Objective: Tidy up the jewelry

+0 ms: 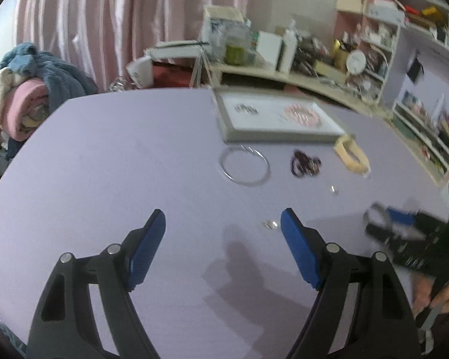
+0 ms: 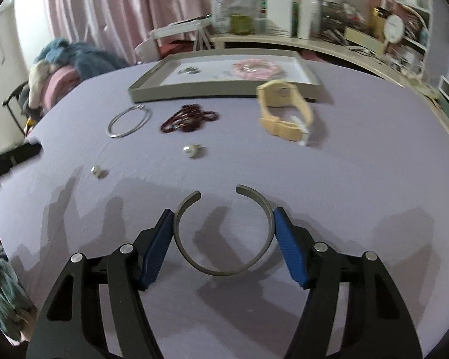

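Observation:
My right gripper (image 2: 224, 218) is shut on a grey open cuff bangle (image 2: 223, 270), its blue pads pressing both sides, held just above the purple table. Beyond it lie two small pearl earrings (image 2: 191, 150) (image 2: 96, 172), a dark red bead bracelet (image 2: 188, 118), a thin silver hoop (image 2: 130, 121) and a cream watch (image 2: 286, 113). A grey tray (image 2: 152, 94) at the back holds a pink bracelet (image 2: 257, 69) and small dark pieces (image 2: 188, 70). My left gripper (image 1: 223, 221) is open and empty above the table, near a small earring (image 1: 270, 224).
The right gripper shows blurred at the right edge of the left wrist view (image 1: 404, 233). A cluttered shelf (image 2: 314, 42) runs behind the table. A pile of blankets (image 1: 30, 95) sits at the far left. Pink curtains hang behind.

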